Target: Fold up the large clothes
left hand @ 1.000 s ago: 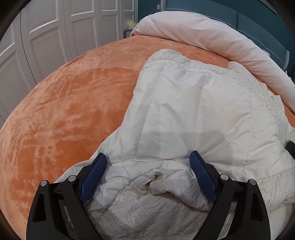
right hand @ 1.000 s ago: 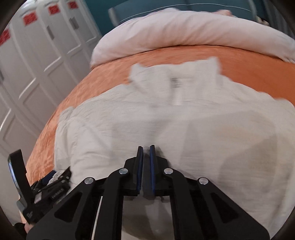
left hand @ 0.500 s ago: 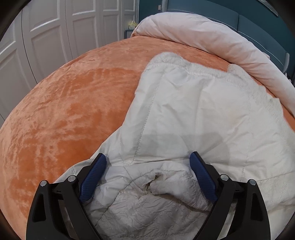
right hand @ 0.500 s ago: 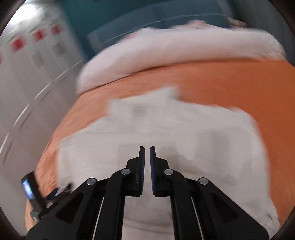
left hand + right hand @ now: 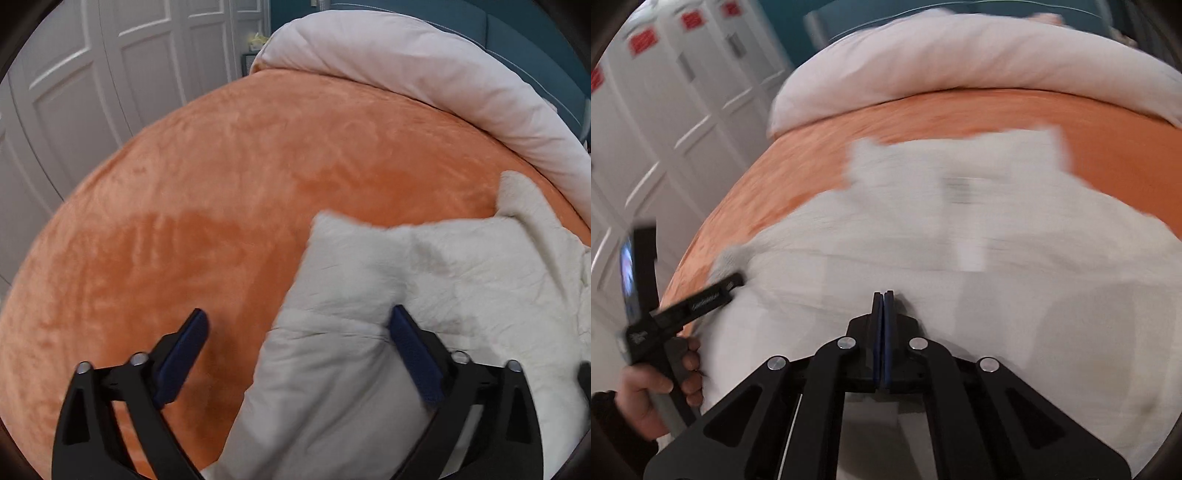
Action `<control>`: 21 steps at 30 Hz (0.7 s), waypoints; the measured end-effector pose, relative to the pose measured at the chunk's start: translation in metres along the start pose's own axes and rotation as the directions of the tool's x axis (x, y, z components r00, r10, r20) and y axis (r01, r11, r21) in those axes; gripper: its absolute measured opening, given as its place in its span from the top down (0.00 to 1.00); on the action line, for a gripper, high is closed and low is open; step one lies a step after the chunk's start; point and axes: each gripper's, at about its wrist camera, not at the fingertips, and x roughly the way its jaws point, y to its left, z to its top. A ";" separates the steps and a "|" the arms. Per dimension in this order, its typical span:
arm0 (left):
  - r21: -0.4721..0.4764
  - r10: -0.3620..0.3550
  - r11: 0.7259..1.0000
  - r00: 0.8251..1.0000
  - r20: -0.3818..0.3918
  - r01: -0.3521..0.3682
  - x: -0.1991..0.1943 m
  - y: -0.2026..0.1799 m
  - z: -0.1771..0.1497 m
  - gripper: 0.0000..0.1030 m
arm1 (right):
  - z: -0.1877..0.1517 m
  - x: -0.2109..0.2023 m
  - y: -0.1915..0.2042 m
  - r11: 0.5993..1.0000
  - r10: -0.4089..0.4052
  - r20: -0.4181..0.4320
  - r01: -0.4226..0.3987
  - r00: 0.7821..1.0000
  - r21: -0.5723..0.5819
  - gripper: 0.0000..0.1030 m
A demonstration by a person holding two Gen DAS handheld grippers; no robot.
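A large cream padded garment (image 5: pixel 443 277) lies spread on the orange bed cover (image 5: pixel 184 221). My left gripper (image 5: pixel 298 312) hangs over the garment's left edge with its jaws opening wide. Cloth lies under the gap, but neither blue pad presses on it. In the right wrist view the garment (image 5: pixel 960 277) fills the middle, blurred by motion. My right gripper (image 5: pixel 884 294) hovers low over its near part, shut, with no cloth visible between the pads. A finger (image 5: pixel 713 293) of the left gripper shows at the left edge, held by a hand (image 5: pixel 646 391).
A rolled pale duvet (image 5: pixel 443 74) lies across the far end of the bed, against a teal headboard (image 5: pixel 517 22). White panelled wardrobe doors (image 5: pixel 110 74) stand past the bed's left side. Bare orange cover stretches left of the garment.
The left gripper has swung left: the garment now sits at the right of its view and the crumpled cloth between its fingers is gone. The right view shifted and blurred; its pads stay together.
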 end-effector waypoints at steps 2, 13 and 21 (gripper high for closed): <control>-0.044 -0.035 0.998 0.999 0.018 0.036 0.001 0.008 -0.007 0.05 | -0.006 -0.017 -0.047 0.993 0.005 0.033 -0.009 0.999 0.115 1.00; 0.113 -0.068 0.991 0.998 -0.018 0.070 -0.115 0.062 -0.092 0.07 | -0.081 -0.162 -0.110 0.974 -0.164 0.047 0.154 0.985 0.166 0.80; -0.066 -0.145 0.989 0.969 -0.202 0.135 -0.203 0.182 -0.217 0.07 | -0.224 -0.313 -0.151 0.928 -0.204 -0.132 0.234 0.970 0.290 0.46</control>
